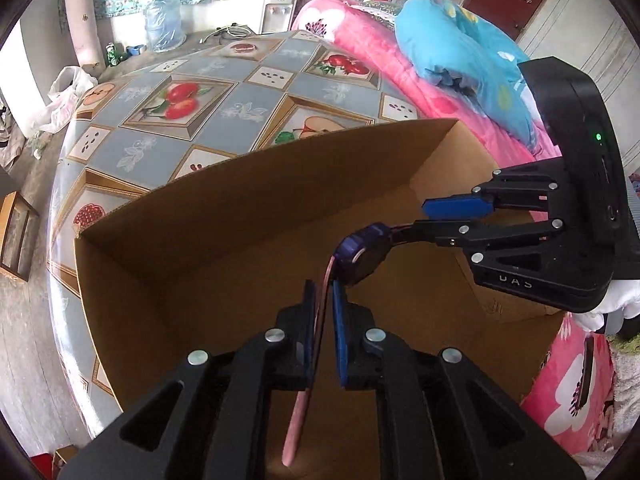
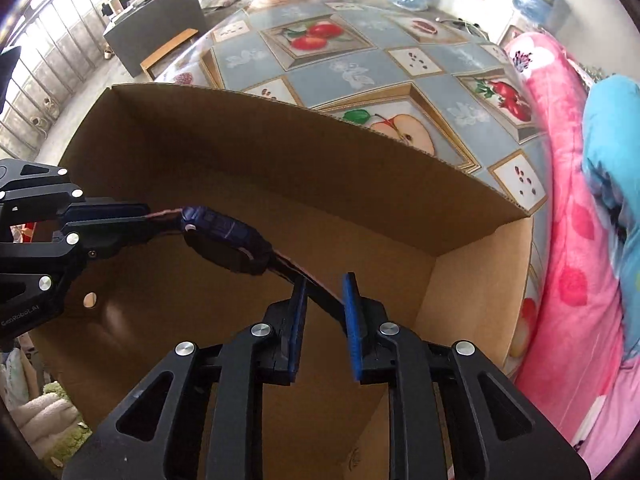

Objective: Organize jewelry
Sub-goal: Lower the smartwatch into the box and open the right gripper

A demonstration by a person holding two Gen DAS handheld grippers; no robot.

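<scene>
The left claw [image 1: 324, 312] stood narrow, its blue pads [image 1: 339, 332] slightly apart with the pink strap [image 1: 298, 420] of a watch [image 1: 362, 250] running between them; whether the pads still pressed on the strap I could not tell. The right claw [image 2: 326, 320] stood a little wider, and the other strap [image 2: 320, 294] passed through the gap between its pads, resting against the left pad while the right pad stood clear of it. The watch, with its purple body, hung stretched between the two claws, above the open inside of a cardboard box [image 1: 168, 248].

The box was large and brown, open at the top, and its visible floor [image 2: 180, 304] carried nothing but a bright spot of light. A small round hole [image 2: 89, 300] showed in one wall.

The box sat on a worktop [image 1: 160, 120] covered with a fruit-patterned cloth. Just beside the worktop lay a bed with a pink flowered blanket [image 1: 372, 52] and a blue quilt [image 1: 460, 40]. Beyond the worktop's far edge stood water bottles [image 1: 162, 24].
</scene>
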